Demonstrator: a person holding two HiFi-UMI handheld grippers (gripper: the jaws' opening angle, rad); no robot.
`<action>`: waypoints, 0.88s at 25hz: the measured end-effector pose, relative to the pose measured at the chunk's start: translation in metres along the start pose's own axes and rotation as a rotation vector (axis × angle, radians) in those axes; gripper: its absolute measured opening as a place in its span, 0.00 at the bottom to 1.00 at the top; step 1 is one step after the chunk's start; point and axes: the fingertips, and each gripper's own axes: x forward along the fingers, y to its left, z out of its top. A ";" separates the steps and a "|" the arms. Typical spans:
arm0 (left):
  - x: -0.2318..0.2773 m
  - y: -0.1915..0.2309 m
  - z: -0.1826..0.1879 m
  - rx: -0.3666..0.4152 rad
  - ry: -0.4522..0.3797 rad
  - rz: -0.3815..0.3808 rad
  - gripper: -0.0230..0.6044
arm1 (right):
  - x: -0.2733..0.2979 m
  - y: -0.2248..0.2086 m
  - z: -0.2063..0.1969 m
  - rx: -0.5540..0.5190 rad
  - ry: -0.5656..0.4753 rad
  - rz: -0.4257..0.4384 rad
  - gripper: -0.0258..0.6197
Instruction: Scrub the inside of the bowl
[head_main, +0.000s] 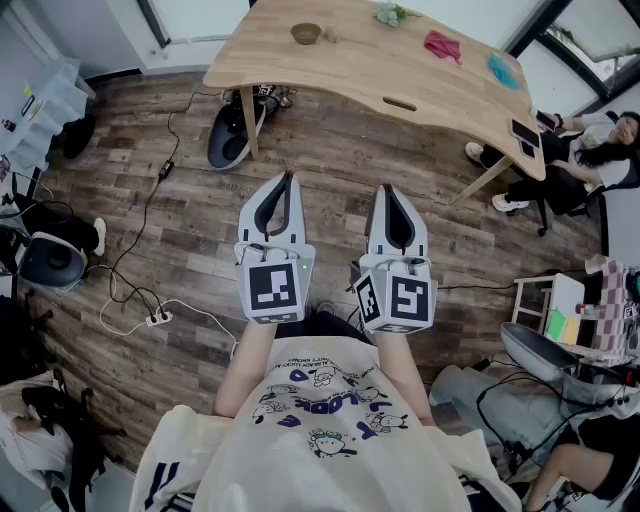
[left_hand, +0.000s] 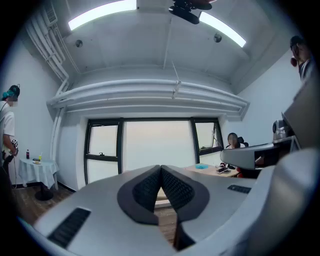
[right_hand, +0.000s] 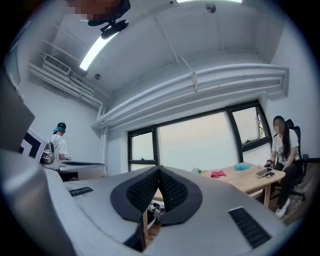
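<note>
**Both grippers closed and empty; bowl on the far table**

Head view. The left gripper and right gripper are held level, side by side above the wooden floor, near each other but apart. In each gripper view the two ribbed pads meet at the tips — jaws fully together, with nothing between them. The brown bowl stands upright on the light wooden table, at 12 o'clock from the left gripper and well apart from both grippers. On the same tabletop a pink cloth lies at 1 o'clock from the right gripper, with a blue item nearer 2 o'clock. A seated person is at the table's 3 o'clock end.
</note>
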 end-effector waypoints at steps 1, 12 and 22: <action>0.001 0.000 0.001 0.001 -0.001 0.001 0.08 | 0.001 -0.002 0.000 0.000 0.001 -0.001 0.05; 0.013 -0.005 -0.003 -0.002 0.014 0.015 0.08 | 0.010 -0.018 -0.002 0.007 -0.004 0.008 0.05; 0.014 -0.012 -0.017 -0.012 0.036 0.076 0.08 | 0.015 -0.032 -0.018 0.029 0.029 0.068 0.05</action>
